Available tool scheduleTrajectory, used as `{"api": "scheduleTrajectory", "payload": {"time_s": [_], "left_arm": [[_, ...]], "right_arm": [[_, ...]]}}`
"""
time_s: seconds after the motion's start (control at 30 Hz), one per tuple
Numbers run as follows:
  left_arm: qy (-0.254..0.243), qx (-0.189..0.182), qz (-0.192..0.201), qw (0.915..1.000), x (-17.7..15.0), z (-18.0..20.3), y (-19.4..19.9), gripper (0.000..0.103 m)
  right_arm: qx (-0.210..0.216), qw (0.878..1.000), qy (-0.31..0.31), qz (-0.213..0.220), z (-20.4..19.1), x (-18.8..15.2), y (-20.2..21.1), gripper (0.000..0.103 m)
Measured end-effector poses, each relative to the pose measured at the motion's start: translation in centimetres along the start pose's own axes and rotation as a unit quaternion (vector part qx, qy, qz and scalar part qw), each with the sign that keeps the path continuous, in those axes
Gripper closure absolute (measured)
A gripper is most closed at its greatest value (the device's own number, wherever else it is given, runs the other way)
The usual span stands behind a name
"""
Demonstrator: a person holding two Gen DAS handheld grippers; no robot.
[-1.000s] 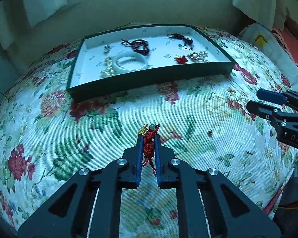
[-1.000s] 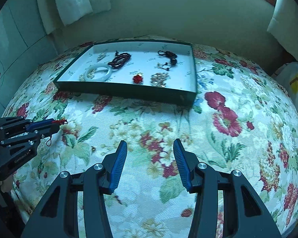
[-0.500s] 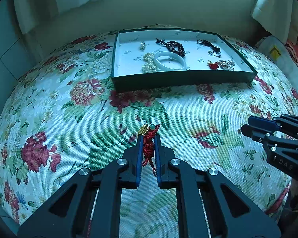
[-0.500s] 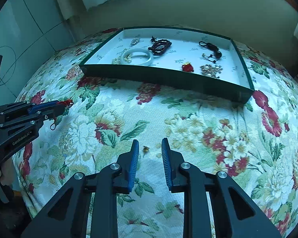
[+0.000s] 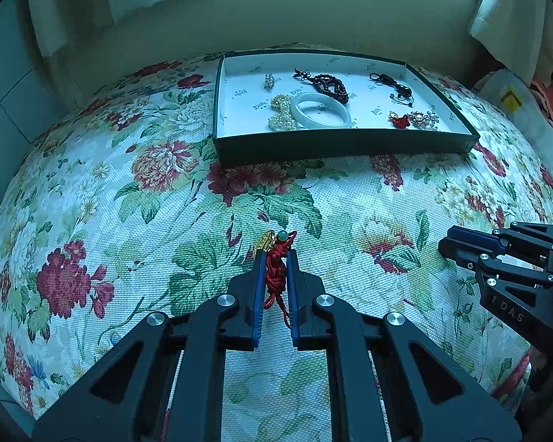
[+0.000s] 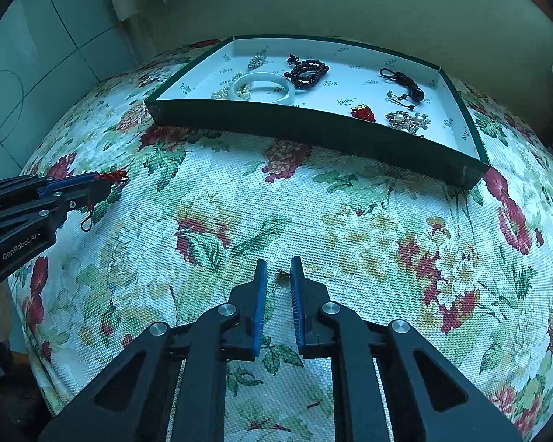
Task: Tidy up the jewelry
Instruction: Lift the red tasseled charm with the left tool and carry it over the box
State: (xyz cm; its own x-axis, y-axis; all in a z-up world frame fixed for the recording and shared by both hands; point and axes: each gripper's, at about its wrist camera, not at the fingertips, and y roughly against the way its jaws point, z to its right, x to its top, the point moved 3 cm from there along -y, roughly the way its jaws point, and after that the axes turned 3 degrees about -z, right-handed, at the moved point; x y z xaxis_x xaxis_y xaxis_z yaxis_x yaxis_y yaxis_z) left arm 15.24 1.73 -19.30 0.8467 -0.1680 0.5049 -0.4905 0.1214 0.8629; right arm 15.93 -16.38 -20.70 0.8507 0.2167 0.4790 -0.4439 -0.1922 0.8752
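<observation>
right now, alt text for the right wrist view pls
The right gripper, jaws just closing, brackets a tiny gold earring on the floral cloth. The left gripper, at left, holds a red cord charm; beyond sits the jewelry tray.

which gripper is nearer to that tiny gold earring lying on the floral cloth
Right. The right gripper has the small gold earring between its jaws, which have just been closing. The left gripper is off to the side, shut on a red cord charm.
</observation>
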Motion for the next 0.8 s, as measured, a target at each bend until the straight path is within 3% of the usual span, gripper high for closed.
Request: {"api": "scheduleTrajectory", "payload": {"time_s": [0.8], "left_arm": [[-0.004,-0.009,0.015,0.9998,0.8,0.9,1.1,0.092]], "right_arm": [[0.006,1.000,-0.021,0.021,1.2,0.5,1.9,0.095]]}}
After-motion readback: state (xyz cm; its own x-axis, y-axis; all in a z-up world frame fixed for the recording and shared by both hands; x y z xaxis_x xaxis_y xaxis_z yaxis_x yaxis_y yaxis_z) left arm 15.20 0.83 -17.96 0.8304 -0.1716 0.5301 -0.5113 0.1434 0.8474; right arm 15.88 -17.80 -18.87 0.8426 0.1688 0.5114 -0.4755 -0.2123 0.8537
